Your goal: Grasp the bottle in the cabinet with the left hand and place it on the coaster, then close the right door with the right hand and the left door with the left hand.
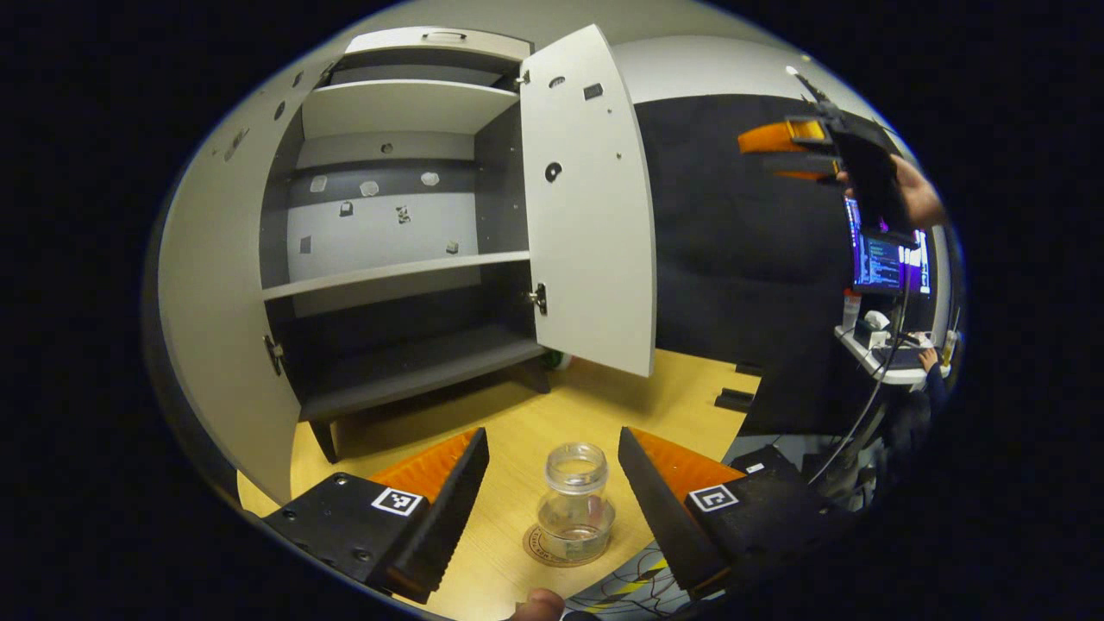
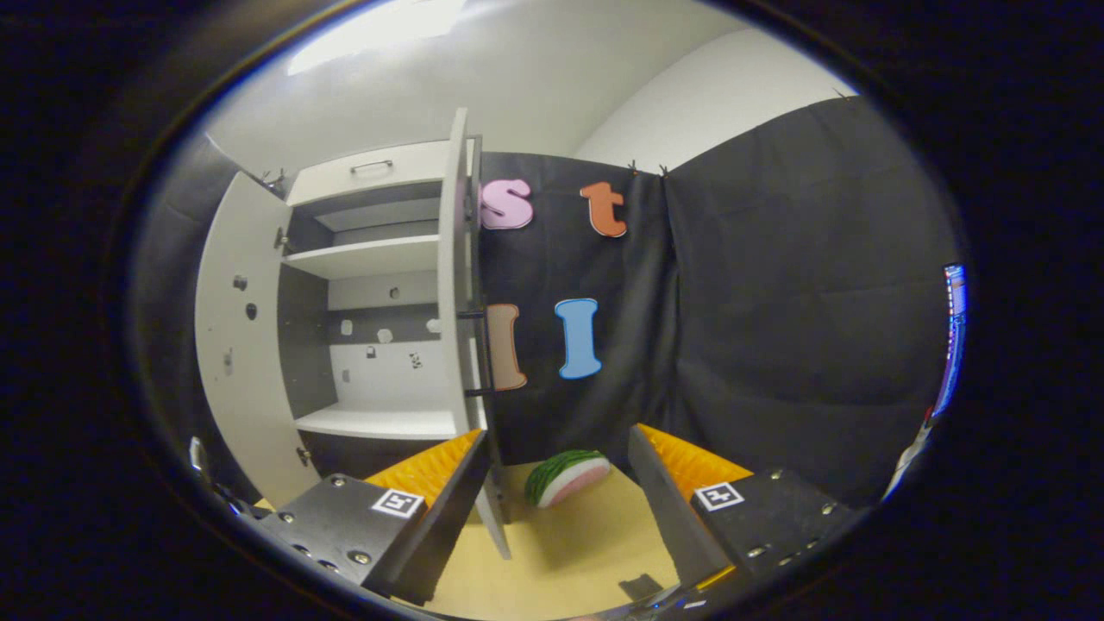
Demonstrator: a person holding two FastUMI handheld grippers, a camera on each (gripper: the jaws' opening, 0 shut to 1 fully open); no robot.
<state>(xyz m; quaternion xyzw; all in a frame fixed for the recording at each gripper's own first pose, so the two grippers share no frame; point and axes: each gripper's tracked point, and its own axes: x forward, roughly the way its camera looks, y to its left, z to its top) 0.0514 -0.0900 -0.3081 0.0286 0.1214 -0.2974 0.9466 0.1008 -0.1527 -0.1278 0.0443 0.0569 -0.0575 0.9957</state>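
A clear, capless bottle stands upright on a round coaster on the wooden table. My left gripper is open, one finger on each side of the bottle and neither touching it. Behind them the cabinet has bare shelves, with its left door and right door both swung open. In the left gripper view, my right gripper is held high at the upper right by a hand. The right gripper is open and holds nothing, and faces the right door's edge.
A toy watermelon slice lies on the table beside the cabinet's right side. A desk with a lit monitor stands at the far right. Cables lie near the table's front edge, and a small black block sits at the table's right side.
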